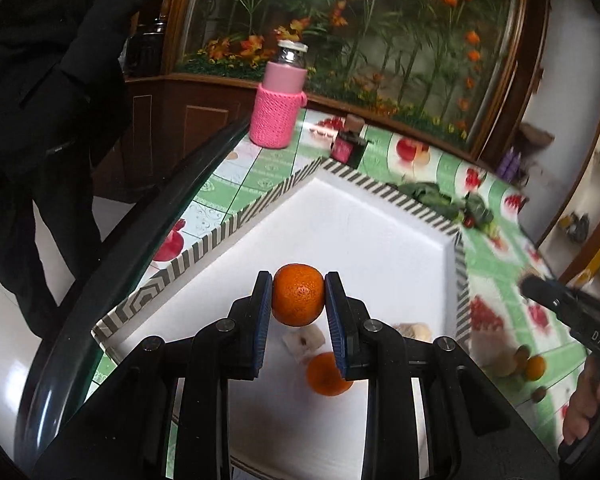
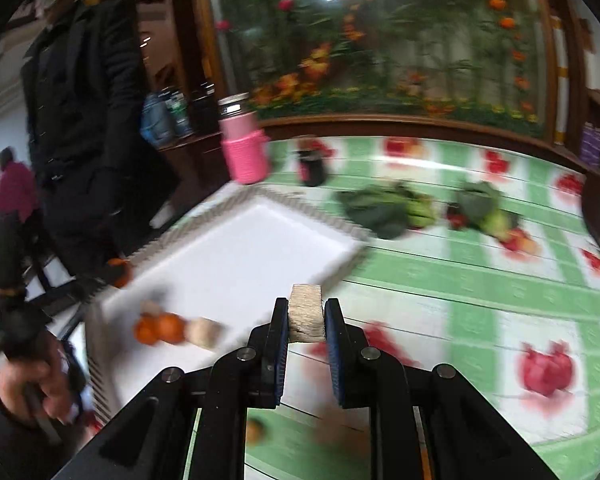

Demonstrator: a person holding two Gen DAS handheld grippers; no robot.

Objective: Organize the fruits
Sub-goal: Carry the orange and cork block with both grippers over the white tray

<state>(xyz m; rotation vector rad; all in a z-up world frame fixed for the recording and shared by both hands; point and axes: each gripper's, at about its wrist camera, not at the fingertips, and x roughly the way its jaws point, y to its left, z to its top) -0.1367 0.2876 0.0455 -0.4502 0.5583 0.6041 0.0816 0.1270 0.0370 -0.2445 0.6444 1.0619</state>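
My left gripper (image 1: 298,300) is shut on an orange (image 1: 298,299) and holds it above the white tray (image 1: 364,232) with the striped rim. Under it in the tray lie another orange (image 1: 327,374) and two pale fruit pieces (image 1: 303,340). My right gripper (image 2: 306,316) is shut on a pale beige fruit chunk (image 2: 307,312), above the tablecloth by the tray's (image 2: 244,248) near corner. That view shows two oranges (image 2: 160,329) and a pale piece (image 2: 204,332) in the tray. The right gripper's body (image 1: 568,316) shows at the left wrist view's right edge.
A pink bottle in a knitted sleeve (image 1: 278,100) and a small dark jar (image 1: 348,144) stand behind the tray. Leafy greens (image 2: 384,208) and small red fruits (image 2: 458,220) lie on the green fruit-print tablecloth. Small fruits (image 1: 528,368) lie right of the tray. A person in black (image 1: 40,120) stands left.
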